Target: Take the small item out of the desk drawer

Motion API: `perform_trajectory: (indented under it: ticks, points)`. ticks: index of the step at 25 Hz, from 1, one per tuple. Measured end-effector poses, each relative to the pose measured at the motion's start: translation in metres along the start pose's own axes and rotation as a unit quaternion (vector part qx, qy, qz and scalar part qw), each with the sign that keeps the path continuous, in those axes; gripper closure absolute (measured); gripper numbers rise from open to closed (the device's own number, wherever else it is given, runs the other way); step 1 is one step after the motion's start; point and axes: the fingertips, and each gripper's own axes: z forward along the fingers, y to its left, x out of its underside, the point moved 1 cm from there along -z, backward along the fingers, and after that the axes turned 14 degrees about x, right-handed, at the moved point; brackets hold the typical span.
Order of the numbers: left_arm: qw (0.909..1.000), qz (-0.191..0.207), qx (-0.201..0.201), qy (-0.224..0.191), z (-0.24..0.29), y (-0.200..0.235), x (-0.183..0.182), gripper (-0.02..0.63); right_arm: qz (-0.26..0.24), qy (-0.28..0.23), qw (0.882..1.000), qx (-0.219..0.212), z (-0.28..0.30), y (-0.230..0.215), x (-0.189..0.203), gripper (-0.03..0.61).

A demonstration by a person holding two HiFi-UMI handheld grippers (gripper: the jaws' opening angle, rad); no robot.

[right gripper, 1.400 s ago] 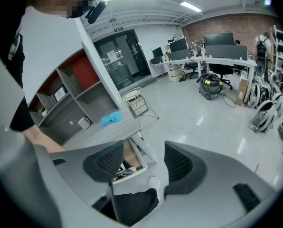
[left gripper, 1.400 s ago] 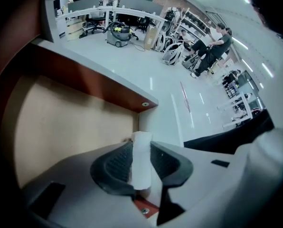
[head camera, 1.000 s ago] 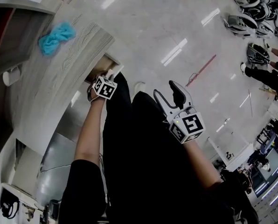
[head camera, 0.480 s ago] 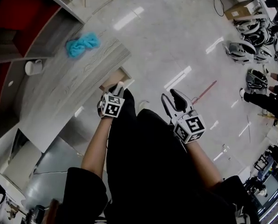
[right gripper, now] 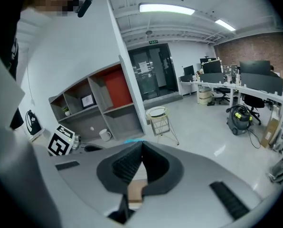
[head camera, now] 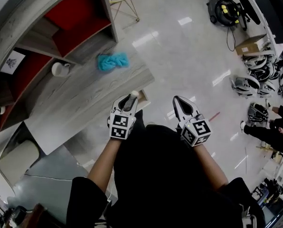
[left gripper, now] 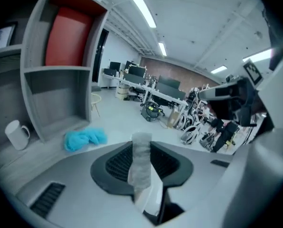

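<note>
The small item (left gripper: 141, 164), a pale grey-white strip, stands upright between the jaws of my left gripper (left gripper: 142, 148), which is shut on it. In the head view the left gripper (head camera: 129, 100) holds the item (head camera: 132, 98) just above the near edge of the grey wooden desk (head camera: 80, 103), beside the tan open drawer (head camera: 142, 96). My right gripper (head camera: 178, 103) hangs to its right over the floor, jaws shut with nothing in them. In the right gripper view the right gripper (right gripper: 141, 145) has its tips meeting.
A blue cloth (head camera: 112, 61) and a white mug (head camera: 61, 69) lie on the desk, with red-backed shelves (head camera: 80, 13) behind. A wire stool (right gripper: 159, 120) stands on the glossy floor. Equipment and a box (head camera: 253, 44) sit at the far right.
The left gripper has come away from the drawer under the desk edge and risen with the item. The right gripper's jaws, wide apart before, have shut. The view has swung toward the shelves.
</note>
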Motion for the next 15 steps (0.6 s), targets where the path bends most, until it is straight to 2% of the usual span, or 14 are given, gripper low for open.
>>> perform_trajectory:
  ticks: [8,15]
  points:
    - [0.9935,-0.013,-0.025,-0.11,-0.068,0.008,-0.084,0.503,-0.027,-0.033,0.998,-0.04,0.039,0.045,-0.058,0.578]
    - [0.977,-0.033,-0.086,-0.192,-0.118,0.003,-0.12,0.503,-0.072,-0.055,0.991,-0.101,0.054,0.061,-0.095,0.578]
